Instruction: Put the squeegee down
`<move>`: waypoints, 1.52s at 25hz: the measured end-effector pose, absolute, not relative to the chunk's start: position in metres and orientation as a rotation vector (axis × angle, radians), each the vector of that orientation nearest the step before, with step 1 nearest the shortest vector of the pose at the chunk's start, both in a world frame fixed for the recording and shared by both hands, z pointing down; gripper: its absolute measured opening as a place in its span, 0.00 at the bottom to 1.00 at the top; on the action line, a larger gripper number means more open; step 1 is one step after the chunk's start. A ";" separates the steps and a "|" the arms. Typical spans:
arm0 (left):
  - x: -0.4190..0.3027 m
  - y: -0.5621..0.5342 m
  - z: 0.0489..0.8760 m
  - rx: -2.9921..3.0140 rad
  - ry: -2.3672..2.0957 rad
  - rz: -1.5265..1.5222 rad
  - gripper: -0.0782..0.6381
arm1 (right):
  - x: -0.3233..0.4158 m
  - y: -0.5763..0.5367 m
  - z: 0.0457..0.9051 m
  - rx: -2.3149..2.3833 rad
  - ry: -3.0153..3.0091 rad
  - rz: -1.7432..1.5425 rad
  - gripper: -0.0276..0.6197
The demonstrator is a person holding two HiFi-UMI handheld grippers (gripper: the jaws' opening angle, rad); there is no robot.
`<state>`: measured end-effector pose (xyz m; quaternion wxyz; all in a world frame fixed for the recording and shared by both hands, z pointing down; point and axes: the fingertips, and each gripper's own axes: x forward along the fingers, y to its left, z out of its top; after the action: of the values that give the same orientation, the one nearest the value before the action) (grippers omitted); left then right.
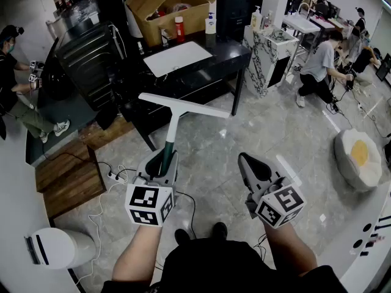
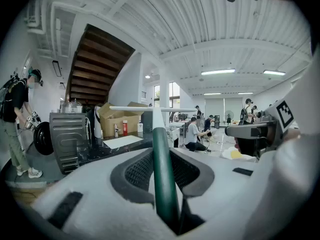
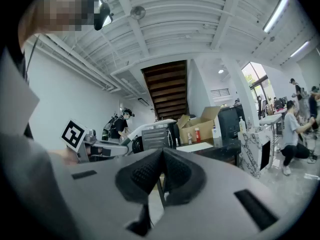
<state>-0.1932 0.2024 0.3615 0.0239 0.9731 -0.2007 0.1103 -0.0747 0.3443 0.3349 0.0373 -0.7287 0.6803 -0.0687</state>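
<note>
Left gripper (image 1: 164, 166) holds my squeegee (image 1: 177, 118) tight, up in the air over the floor (image 1: 275, 124). My right gripper (image 1: 252, 166) is closed and empty. I have not put it down yet.

Grey left gripper (image 1: 165, 159), right gripper (image 1: 245, 159) — black-white marker cubes (image 1: 149, 204)

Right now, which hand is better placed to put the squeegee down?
Left. The left claw is shut on the squeegee, gripping its green handle. The right claw is shut, empty and apart from it.
</note>
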 end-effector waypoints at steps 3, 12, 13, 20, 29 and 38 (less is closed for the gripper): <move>-0.189 0.196 0.359 3.018 -0.617 0.335 0.25 | -0.071 0.340 0.329 -2.240 2.087 -0.186 0.05; -0.186 0.194 0.364 3.008 -0.612 0.343 0.25 | -0.069 0.333 0.330 -2.234 2.092 -0.176 0.05; -0.184 0.195 0.364 3.008 -0.610 0.346 0.25 | -0.067 0.333 0.331 -2.232 2.087 -0.181 0.05; -0.169 0.211 0.365 2.996 -0.618 0.347 0.25 | -0.057 0.345 0.326 -2.149 2.094 -0.201 0.05; -0.145 0.233 0.365 2.972 -0.690 0.328 0.25 | -0.030 0.371 0.339 -2.074 2.122 -0.251 0.05; -0.136 0.219 0.371 2.954 -0.720 0.326 0.25 | -0.021 0.353 0.343 -2.035 2.158 -0.295 0.05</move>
<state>-0.1361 0.2193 0.3713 0.0421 0.9652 -0.2352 0.1064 -0.0212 0.3535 0.3435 0.0804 -0.6805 0.7216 -0.0985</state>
